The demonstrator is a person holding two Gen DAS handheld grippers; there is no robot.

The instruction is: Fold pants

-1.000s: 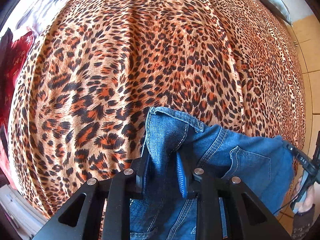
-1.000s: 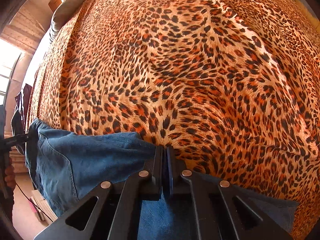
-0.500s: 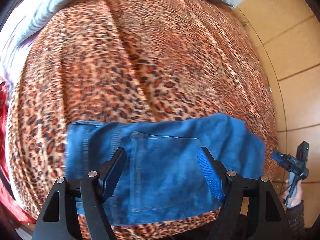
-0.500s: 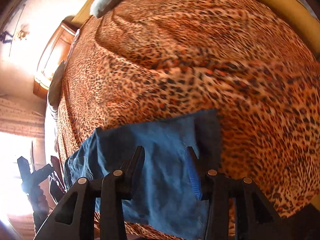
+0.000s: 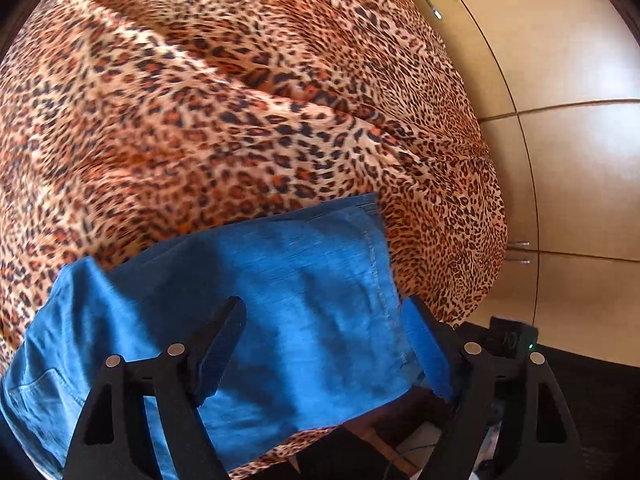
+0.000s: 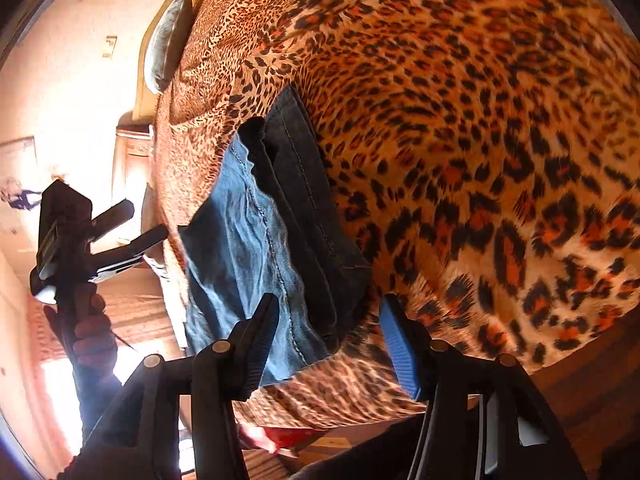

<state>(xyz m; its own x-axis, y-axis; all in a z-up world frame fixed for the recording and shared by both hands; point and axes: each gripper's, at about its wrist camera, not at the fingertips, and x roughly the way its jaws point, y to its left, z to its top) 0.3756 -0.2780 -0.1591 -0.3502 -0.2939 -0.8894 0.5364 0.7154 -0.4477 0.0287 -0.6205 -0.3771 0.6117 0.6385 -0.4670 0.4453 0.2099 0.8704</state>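
Observation:
The folded blue jeans (image 5: 280, 292) lie flat on the leopard-print bedspread (image 5: 200, 120), close to the bed's near edge. My left gripper (image 5: 324, 344) hovers over them with its jaws opening; the denim shows between the fingers but the pads do not press it. In the right wrist view the jeans (image 6: 256, 240) show stacked layers, with a darker fold on the right side. My right gripper (image 6: 330, 340) stands off their near end, jaws opening, nothing gripped. The left gripper (image 6: 148, 220) appears there at the left, held by a hand (image 6: 92, 336).
Pale wooden wardrobe doors (image 5: 560, 120) stand beyond the bed's right side. A grey pillow (image 6: 168, 40) lies at the head of the bed, and a wooden cabinet (image 6: 132, 160) stands by the wall. Something red (image 6: 288, 436) lies on the floor below the bed edge.
Both grippers were shut on the jeans; they have let go, opened and drawn back while rolling. The jeans now lie folded on the bedspread.

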